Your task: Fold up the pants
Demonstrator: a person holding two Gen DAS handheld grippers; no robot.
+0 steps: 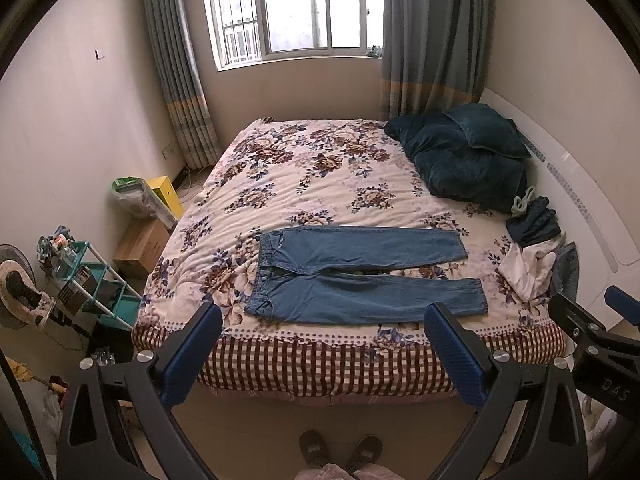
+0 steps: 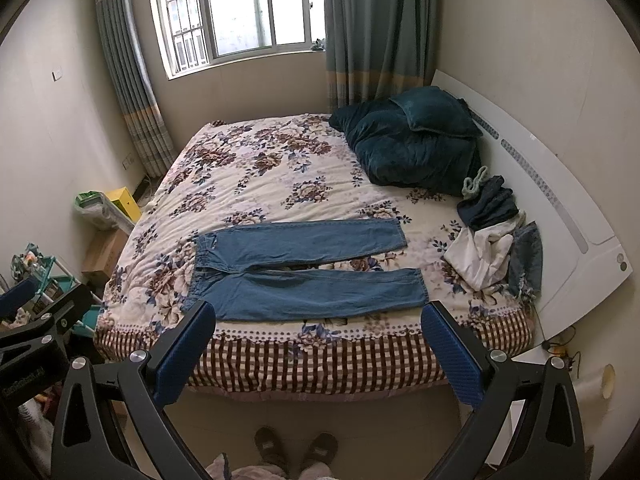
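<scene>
A pair of blue jeans (image 1: 352, 272) lies flat and unfolded on the floral bedspread (image 1: 304, 184), waistband to the left, both legs pointing right with a narrow gap between them. It also shows in the right wrist view (image 2: 304, 268). My left gripper (image 1: 324, 320) is open and empty, held above the bed's near edge, short of the jeans. My right gripper (image 2: 318, 318) is open and empty at the same height, beside the left one; its body shows in the left wrist view (image 1: 600, 344).
A dark teal quilt and pillow (image 1: 464, 156) sit at the bed's far right. A heap of clothes (image 1: 532, 248) lies right of the jeans by the white headboard (image 1: 580, 200). A teal shelf cart (image 1: 96, 280) and boxes (image 1: 140, 240) stand left of the bed.
</scene>
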